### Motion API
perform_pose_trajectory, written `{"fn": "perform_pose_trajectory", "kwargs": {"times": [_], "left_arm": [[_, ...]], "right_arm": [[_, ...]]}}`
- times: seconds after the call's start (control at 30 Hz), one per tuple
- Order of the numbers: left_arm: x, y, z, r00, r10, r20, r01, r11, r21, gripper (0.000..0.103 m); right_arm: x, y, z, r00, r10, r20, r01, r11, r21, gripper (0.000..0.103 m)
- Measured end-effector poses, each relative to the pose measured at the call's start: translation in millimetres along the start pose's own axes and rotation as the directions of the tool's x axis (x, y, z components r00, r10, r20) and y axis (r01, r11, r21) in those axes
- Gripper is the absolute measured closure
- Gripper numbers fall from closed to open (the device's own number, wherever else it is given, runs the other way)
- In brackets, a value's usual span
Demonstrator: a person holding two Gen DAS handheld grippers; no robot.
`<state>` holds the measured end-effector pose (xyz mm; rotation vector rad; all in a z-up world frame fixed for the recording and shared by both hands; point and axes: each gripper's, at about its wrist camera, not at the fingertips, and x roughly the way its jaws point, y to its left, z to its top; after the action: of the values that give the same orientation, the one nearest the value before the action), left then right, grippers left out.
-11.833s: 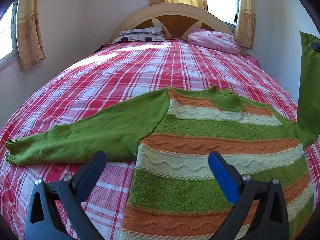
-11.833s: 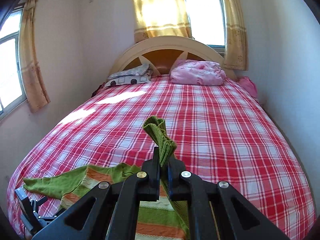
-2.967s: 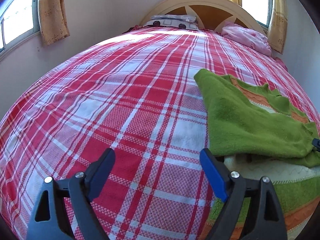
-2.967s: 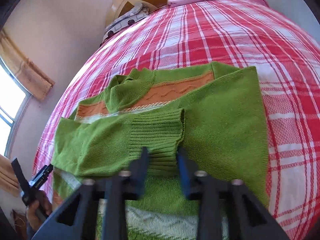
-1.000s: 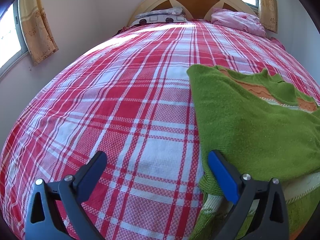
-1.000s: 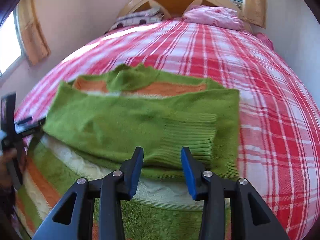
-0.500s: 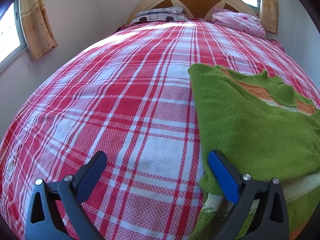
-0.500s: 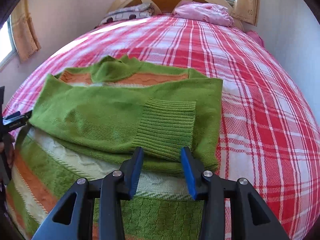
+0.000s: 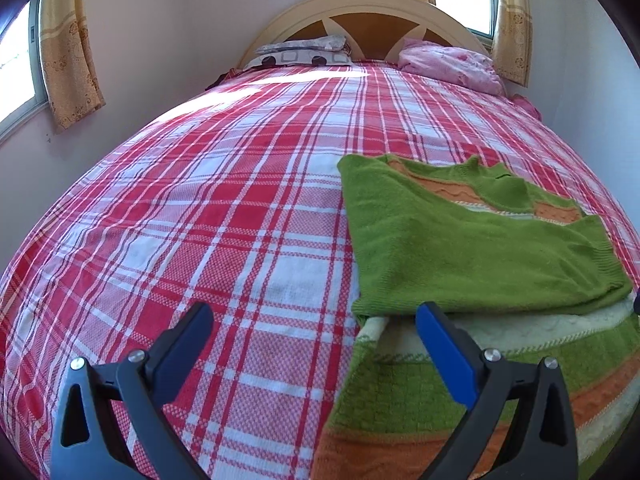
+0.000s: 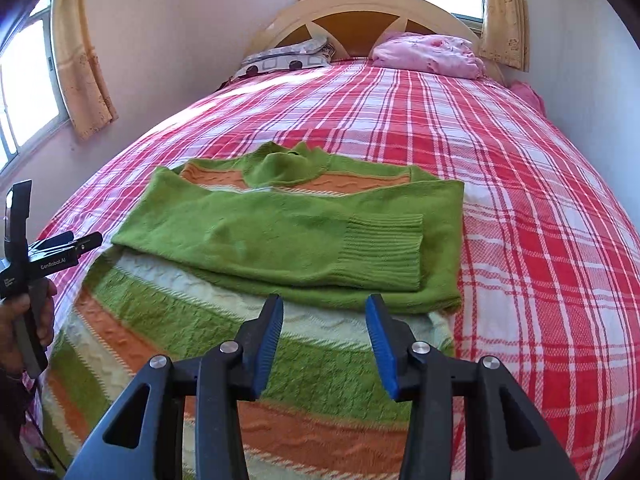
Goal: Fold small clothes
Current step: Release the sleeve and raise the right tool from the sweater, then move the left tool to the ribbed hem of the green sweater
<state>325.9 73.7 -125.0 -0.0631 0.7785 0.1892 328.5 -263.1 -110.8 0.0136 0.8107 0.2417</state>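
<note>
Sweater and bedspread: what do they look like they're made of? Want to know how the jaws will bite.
Sweater: a soft, thick knit, probably wool or acrylic; ribbed cuff, raised wavy stripes, matte fuzzy surface.
Bedspread: a flat woven cloth, likely cotton; a checked red-and-white weave with visible grain, matte, thinner than the sweater.

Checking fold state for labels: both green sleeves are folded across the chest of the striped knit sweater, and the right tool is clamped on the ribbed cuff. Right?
Not quite. The right tool is not clamped on anything: its jaws are opening and stand clear of the ribbed cuff, as the right wrist view shows. Both green sleeves do lie folded across the chest of the green, orange and cream striped knit sweater.
</note>
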Motion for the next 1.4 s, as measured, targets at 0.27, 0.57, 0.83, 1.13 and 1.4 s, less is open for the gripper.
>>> {"fn": "perform_pose_trajectory", "kwargs": {"times": [0.27, 0.57, 0.83, 1.13, 1.4], "left_arm": [[-37.3, -6.9, -20.7, 0.998, -0.052, 0.025, 0.051, 0.998, 0.042, 0.0], [-73.7, -8.0, -48.4, 0.996, -0.09, 0.029, 0.087, 0.992, 0.088, 0.0], [-99.3, -9.4, -71.4, 0.994, -0.11, 0.025, 0.107, 0.987, 0.117, 0.0], [-122.9, -7.4, -102.5, 0.991, -0.132, -0.006, 0.132, 0.979, 0.156, 0.0], [-142.4, -1.2, -128.8, 0.989, -0.146, -0.027, 0.148, 0.972, 0.183, 0.0]], "right_arm": [[-20.0, 14.3, -34.2, 0.999, 0.035, -0.01, -0.035, 0.999, -0.009, 0.054], [-45.7, 19.8, -61.9, 0.999, 0.038, -0.004, -0.038, 0.999, -0.007, 0.053], [-63.6, 24.2, -83.3, 0.999, 0.036, -0.003, -0.036, 0.999, -0.002, 0.053], [-77.2, 38.3, -109.9, 0.998, 0.049, -0.031, -0.049, 0.999, -0.021, 0.053], [-91.4, 51.6, -131.1, 0.997, 0.05, -0.053, -0.053, 0.998, -0.039, 0.052]]}}
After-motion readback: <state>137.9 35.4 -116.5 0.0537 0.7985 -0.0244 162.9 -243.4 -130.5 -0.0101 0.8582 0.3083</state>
